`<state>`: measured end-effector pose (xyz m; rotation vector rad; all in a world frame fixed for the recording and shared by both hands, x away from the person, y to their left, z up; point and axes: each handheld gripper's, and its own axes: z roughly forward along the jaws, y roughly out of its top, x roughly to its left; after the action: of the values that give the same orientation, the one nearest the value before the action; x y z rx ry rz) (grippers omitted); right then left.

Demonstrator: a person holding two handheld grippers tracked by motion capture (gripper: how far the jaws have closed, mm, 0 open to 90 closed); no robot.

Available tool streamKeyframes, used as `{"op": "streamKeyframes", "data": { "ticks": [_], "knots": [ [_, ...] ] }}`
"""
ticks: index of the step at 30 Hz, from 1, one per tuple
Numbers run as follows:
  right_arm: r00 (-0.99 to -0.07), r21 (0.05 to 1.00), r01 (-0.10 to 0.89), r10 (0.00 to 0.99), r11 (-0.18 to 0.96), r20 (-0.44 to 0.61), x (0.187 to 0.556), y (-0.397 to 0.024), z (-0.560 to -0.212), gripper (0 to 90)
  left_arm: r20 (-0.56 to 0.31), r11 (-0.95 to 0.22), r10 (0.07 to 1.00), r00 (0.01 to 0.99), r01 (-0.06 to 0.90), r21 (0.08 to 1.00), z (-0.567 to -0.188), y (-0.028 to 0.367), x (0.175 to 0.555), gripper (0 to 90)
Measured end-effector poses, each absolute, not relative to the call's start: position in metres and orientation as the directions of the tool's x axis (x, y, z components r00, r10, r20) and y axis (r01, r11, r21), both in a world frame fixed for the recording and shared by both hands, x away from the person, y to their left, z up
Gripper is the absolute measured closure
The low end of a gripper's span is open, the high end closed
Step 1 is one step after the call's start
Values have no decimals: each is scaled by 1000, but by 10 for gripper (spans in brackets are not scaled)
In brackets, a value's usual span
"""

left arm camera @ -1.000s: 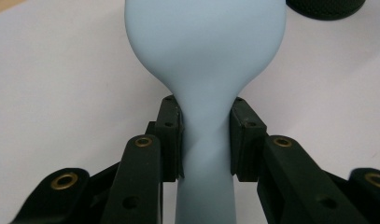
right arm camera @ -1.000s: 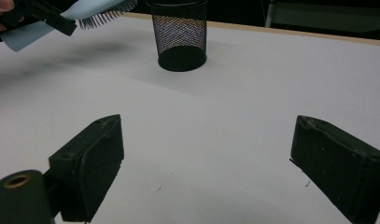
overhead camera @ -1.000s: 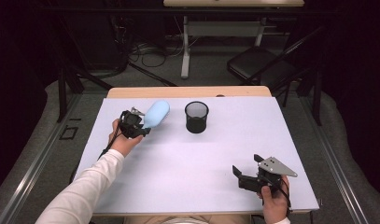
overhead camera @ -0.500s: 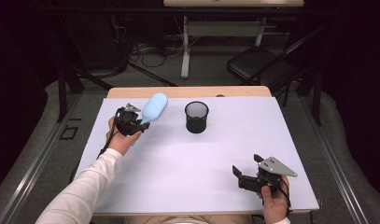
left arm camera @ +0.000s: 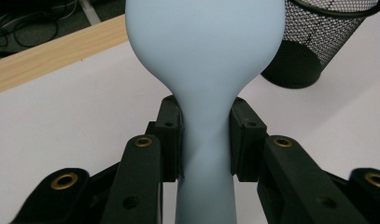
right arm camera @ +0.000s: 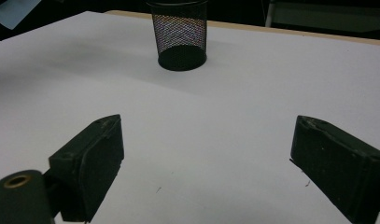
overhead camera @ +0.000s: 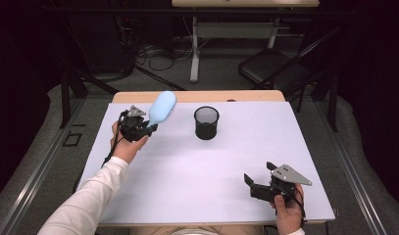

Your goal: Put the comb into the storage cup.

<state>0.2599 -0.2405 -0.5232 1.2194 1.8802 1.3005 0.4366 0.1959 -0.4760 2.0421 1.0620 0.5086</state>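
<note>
A pale blue hairbrush is held above the table's far left, its head pointing away and to the right. My left gripper is shut on the brush's narrow neck. In the left gripper view both pads press the sides of the brush. A black mesh cup stands upright right of the brush, also seen in the left gripper view. My right gripper rests low at the near right, open, with bare table between its jaws. The mesh cup stands ahead of it.
A white sheet covers the table, and a wooden strip shows along its far edge. Beyond the table are a dark chair, desk legs and cables on the floor.
The left hand has raised the brush slightly, so its head now sits nearer the far edge in the high view. The right gripper has stayed put.
</note>
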Motion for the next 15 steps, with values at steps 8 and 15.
{"op": "streamKeyframes", "data": {
  "ticks": [8, 15],
  "knots": [
    [-443, 921, 369, 895, 124, 57, 260, -240, -523, 92, -1, -341, 816, 578, 483, 807, -470, 194, 432, 692],
    [-442, 920, 371, 895, 125, 57, 260, -240, -523, 92, -7, -330, 808, 590, 462, 823, -466, 190, 429, 692]
  ]
}}
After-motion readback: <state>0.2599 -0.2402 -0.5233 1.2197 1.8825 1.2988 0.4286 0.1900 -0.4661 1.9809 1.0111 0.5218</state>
